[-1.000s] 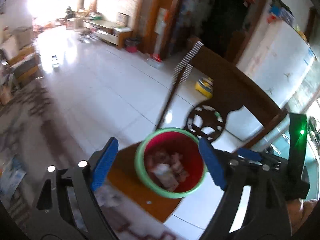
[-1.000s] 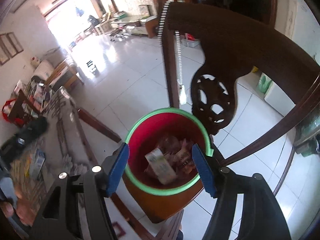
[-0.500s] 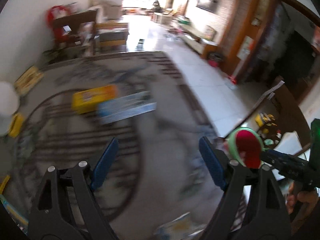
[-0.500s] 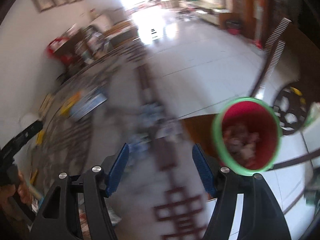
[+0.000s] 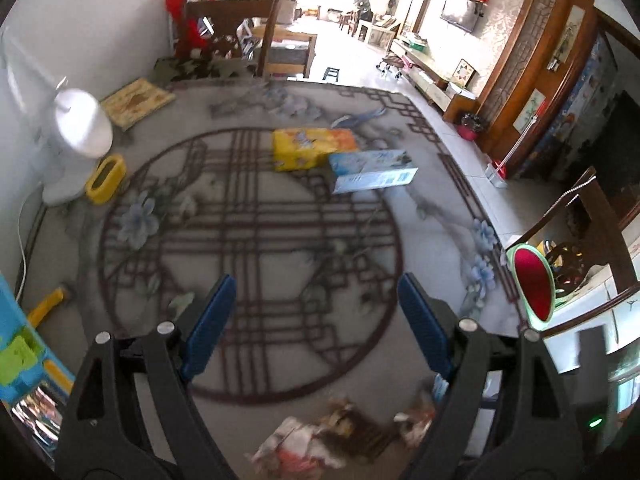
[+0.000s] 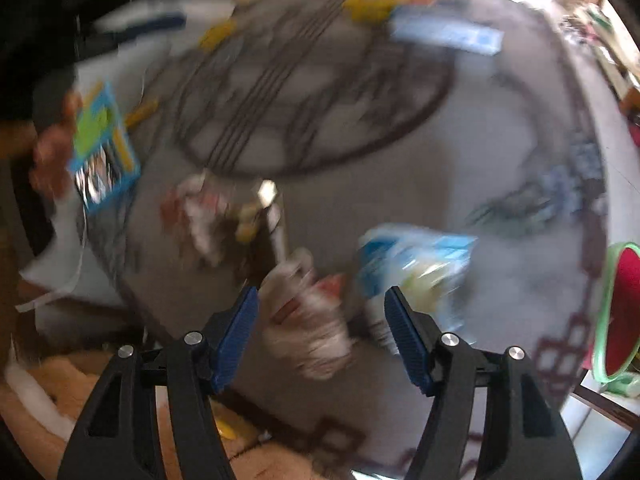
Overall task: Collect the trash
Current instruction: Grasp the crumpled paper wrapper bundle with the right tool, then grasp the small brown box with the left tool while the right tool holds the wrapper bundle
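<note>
A pile of crumpled wrappers (image 5: 304, 440) lies at the near edge of a patterned tablecloth (image 5: 280, 240). My left gripper (image 5: 315, 292) hovers open over the cloth just beyond the pile, with nothing between its blue pads. In the blurred right wrist view, my right gripper (image 6: 322, 296) points steeply down, open, with a crumpled white and red wrapper (image 6: 308, 320) below its gap. A blue and white packet (image 6: 412, 268) lies just right of it. The red bin with a green rim (image 5: 534, 284) stands on a chair at the right edge (image 6: 624, 312).
A yellow box (image 5: 308, 148) and a blue box (image 5: 372, 172) lie mid-cloth. A white fan (image 5: 80, 128) and a yellow holder (image 5: 106, 178) stand at the left. A blue and green packet (image 5: 20, 360) sits near the left edge. Wooden chairs (image 5: 232, 28) stand beyond.
Both views have swung away from the red bin on the chair to the patterned cloth. The bin now sits at the right edge. Both grippers stayed open and empty.
</note>
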The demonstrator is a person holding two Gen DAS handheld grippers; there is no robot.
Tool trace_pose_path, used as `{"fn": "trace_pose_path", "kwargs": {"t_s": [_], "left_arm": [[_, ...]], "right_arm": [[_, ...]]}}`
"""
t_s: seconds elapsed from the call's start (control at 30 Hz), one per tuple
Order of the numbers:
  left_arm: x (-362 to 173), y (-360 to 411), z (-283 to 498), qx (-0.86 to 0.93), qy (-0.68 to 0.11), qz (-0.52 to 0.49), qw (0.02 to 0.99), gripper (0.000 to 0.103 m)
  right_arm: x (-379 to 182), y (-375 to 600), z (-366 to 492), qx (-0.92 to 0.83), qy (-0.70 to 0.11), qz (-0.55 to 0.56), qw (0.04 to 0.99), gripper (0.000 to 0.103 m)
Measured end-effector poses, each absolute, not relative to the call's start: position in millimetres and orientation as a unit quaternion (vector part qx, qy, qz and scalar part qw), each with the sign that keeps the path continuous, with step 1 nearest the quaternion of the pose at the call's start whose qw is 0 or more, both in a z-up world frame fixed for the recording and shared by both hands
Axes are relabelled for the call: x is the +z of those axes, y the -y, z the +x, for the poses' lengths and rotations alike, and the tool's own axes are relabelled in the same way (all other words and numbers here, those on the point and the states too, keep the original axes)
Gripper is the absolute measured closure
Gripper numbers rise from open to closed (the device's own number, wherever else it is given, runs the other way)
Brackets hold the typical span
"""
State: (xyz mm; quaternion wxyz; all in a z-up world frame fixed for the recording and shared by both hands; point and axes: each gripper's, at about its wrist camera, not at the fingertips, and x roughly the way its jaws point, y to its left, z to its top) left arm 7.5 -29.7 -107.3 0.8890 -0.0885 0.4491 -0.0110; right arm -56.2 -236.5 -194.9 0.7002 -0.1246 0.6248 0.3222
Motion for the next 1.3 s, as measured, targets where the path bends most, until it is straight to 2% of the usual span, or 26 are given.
{"fn": "trace_pose_path", "kwargs": {"t_s": [0.1, 0.17, 0.27, 0.43, 0.57, 0.63, 1.13, 1.3], "left_arm": [[-118.0, 21.6, -8.3, -0.022, -0.46, -0.091, 0.883, 0.023], [-128.4, 20.9, -18.3, -0.036, -0.477, -0.093, 0.873, 0.023], [-139.9, 25.2, -31.5, -0.063, -0.499, -0.101, 0.858, 0.023], [-159.8, 51.8, -58.0, -0.15, -0.541, -0.126, 0.818, 0.023], [-198.7, 85.3, -66.2, -0.208, -0.594, -0.14, 0.764, 0.023], [-218.5, 91.4, -62.7, -0.188, -0.618, -0.14, 0.75, 0.028], [-219.9, 85.4, -36.4, -0.093, -0.525, -0.01, 0.846, 0.029], [-227.9, 30.4, -6.5, -0.016, -0.539, -0.057, 0.84, 0.029]], "right_arm": [[-216.8, 230.3, -63.6, 0.305, -0.646, -0.128, 0.688, 0.04], [-227.5, 226.6, -65.5, 0.288, -0.656, -0.132, 0.685, 0.061], [-221.8, 229.9, -60.0, 0.266, -0.651, -0.102, 0.703, 0.069], [-192.3, 252.4, -37.2, 0.203, -0.609, -0.047, 0.765, 0.068], [-180.3, 263.1, -25.8, 0.17, -0.593, -0.016, 0.787, 0.065], [-173.2, 268.4, -23.4, 0.162, -0.586, -0.007, 0.794, 0.064], [-156.9, 259.1, -34.2, 0.15, -0.587, -0.018, 0.796, 0.061], [-155.6, 249.2, -32.2, 0.157, -0.584, -0.019, 0.796, 0.06]]}}
